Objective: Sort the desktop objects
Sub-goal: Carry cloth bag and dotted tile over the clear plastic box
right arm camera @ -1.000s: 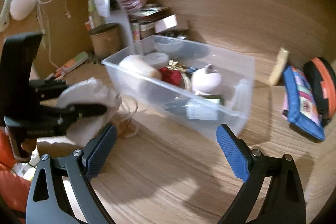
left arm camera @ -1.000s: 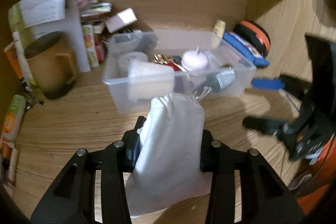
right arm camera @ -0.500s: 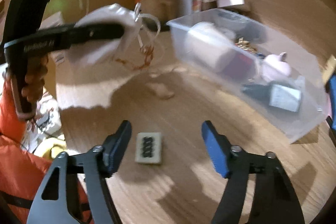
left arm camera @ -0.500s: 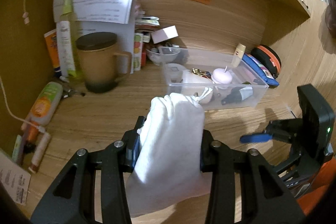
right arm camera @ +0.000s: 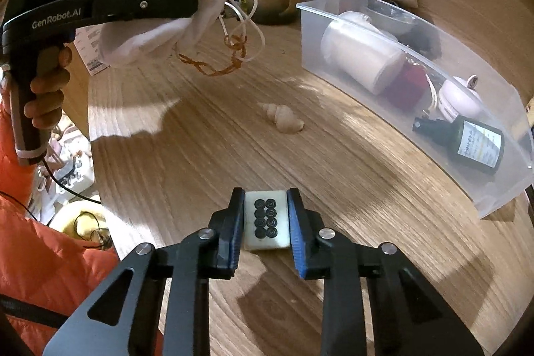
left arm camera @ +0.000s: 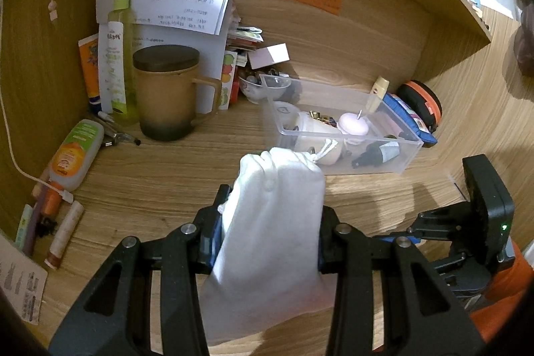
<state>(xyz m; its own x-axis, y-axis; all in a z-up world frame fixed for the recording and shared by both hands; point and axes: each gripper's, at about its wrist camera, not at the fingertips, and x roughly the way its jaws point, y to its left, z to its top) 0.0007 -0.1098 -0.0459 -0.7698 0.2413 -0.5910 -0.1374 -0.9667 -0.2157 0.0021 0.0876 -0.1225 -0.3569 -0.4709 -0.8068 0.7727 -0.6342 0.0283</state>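
Observation:
My left gripper (left arm camera: 268, 219) is shut on a white drawstring pouch (left arm camera: 270, 236) and holds it above the wooden desk; the pouch (right arm camera: 157, 22) also shows in the right wrist view with its cords dangling. My right gripper (right arm camera: 266, 216) is low on the desk with its blue pads closed against both sides of a white mahjong tile (right arm camera: 266, 222) with black circles. A clear plastic bin (right arm camera: 500, 189) at the right holds a white roll, a red item, a pink round object and a dark bottle. A small beige seashell (right arm camera: 283, 117) lies on the desk between tile and bin.
A brown lidded mug (left arm camera: 167, 92), bottles, tubes and papers crowd the back left corner. A blue pouch (left arm camera: 409, 119) and an orange-black case (left arm camera: 422, 99) lie right of the bin. The desk edge and an orange sleeve (right arm camera: 36, 256) are at the left.
My right gripper dropped to the desk and closed around the mahjong tile. My left gripper lifted the pouch higher and drew back from the bin.

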